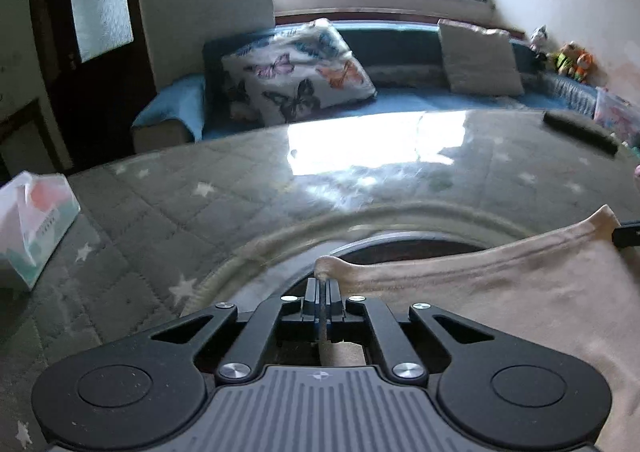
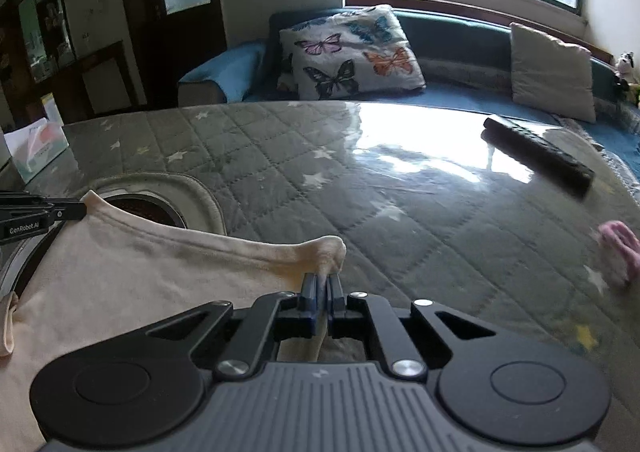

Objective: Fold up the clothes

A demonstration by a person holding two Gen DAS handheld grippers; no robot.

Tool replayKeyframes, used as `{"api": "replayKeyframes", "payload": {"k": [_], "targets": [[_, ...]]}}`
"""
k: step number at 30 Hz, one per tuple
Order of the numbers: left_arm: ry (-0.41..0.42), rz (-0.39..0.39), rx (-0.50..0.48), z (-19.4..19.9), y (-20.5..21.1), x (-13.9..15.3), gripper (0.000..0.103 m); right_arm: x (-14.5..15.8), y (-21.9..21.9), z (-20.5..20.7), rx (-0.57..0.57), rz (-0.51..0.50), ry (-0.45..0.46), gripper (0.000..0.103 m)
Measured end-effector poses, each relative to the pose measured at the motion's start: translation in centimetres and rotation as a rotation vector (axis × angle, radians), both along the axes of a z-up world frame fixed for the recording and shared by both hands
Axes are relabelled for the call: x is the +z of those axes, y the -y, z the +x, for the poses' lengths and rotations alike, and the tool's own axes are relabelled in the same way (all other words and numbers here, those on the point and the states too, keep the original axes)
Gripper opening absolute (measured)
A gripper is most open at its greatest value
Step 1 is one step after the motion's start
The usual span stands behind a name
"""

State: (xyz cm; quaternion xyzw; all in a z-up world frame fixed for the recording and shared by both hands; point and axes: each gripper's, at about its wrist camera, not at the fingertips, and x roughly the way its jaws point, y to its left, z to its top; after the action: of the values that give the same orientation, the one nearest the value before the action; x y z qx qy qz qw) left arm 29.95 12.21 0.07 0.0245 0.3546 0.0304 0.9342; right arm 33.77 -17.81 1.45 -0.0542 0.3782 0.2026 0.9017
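Garment pinched at two corners, stretched over table

Left gripper (image 1: 322, 286), lower centre of its view: jaws pressed together on one corner of the cream garment (image 1: 500, 292). Right gripper (image 2: 322, 284), lower centre of its view: jaws likewise clamped on the other corner of the cream garment (image 2: 120, 272). Hem runs taut between both grips. Cloth lies in the lower part of both frames, over the quilted grey table cover (image 2: 280, 156) and partly across a round dark opening (image 2: 140, 208). Remote control (image 2: 536, 154) sits at right, well apart. Tissue box (image 1: 32, 224) at left edge.
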Motion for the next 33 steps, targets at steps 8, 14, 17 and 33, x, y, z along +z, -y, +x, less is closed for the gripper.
{"api": "replayKeyframes", "payload": {"k": [8, 14, 17, 33], "targets": [[0.019, 0.006, -0.060, -2.8, 1.1, 2.1, 0.017, 2.3, -0.5, -3.4, 0.082, -0.036, 0.020, 0.010], [0.018, 0.019, -0.148, -7.2, 3.3, 3.4, 0.024, 4.4, -1.5, -9.6, 0.226, -0.041, 0.015, 0.013], [0.009, 0.030, -0.196, -9.8, 4.6, 3.5, 0.026, 4.6, -2.6, -13.1, 0.321, -0.047, 0.004, 0.022], [-0.013, -0.003, -0.301, -18.1, 7.0, 1.3, 0.027, 2.0, -8.7, -25.0, 0.649, -0.108, -0.014, 0.019]]}}
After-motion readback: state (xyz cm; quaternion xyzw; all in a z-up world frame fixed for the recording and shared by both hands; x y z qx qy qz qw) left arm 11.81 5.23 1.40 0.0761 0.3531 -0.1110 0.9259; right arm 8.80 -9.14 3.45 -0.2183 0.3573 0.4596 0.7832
